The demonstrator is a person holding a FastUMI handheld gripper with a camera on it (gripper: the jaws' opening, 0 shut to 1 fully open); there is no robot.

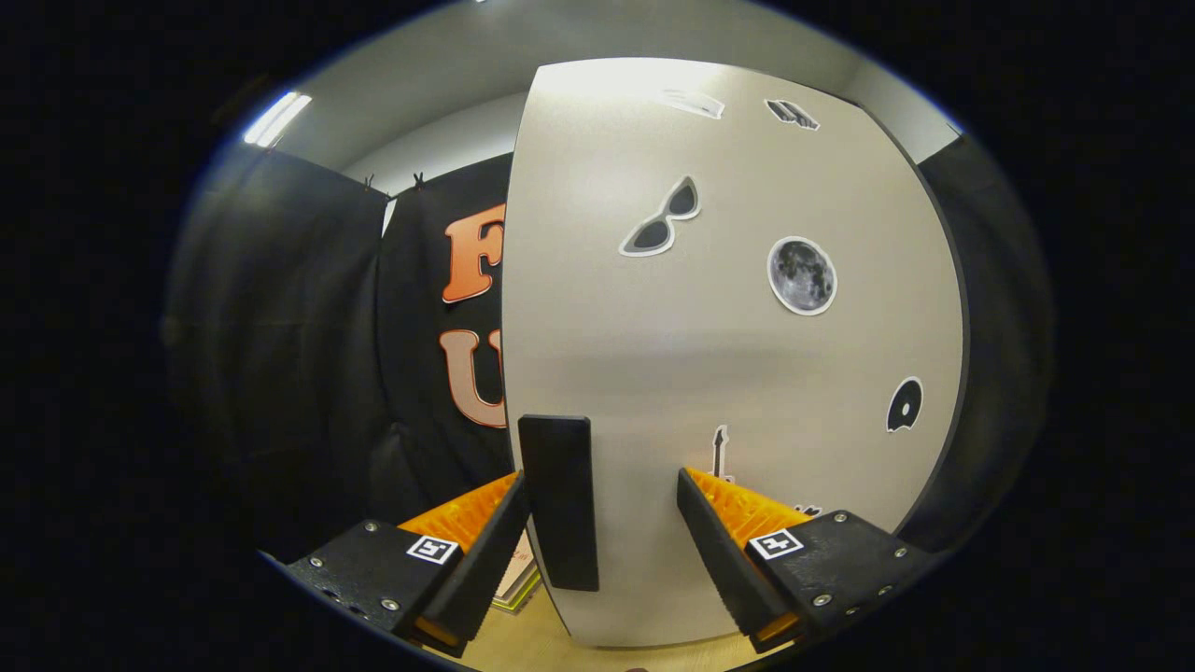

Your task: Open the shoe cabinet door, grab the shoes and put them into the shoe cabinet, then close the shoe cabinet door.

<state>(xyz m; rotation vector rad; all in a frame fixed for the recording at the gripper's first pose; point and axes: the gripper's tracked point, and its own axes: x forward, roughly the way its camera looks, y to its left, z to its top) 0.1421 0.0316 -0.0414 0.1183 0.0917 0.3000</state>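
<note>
The shoe cabinet door is a pale panel with several stickers, close in front of me. Its black upright handle sits near the door's left edge. My gripper is open, and the handle stands between the fingers. The handle lies right against the left finger, while a wide gap separates it from the right finger. Neither finger presses on it from both sides. I cannot tell whether the door is ajar or flush with the cabinet.
Black cloth booth wall hangs to the left of the door and beyond its right edge. A flat item with a green edge lies on the wooden floor below the left finger.
</note>
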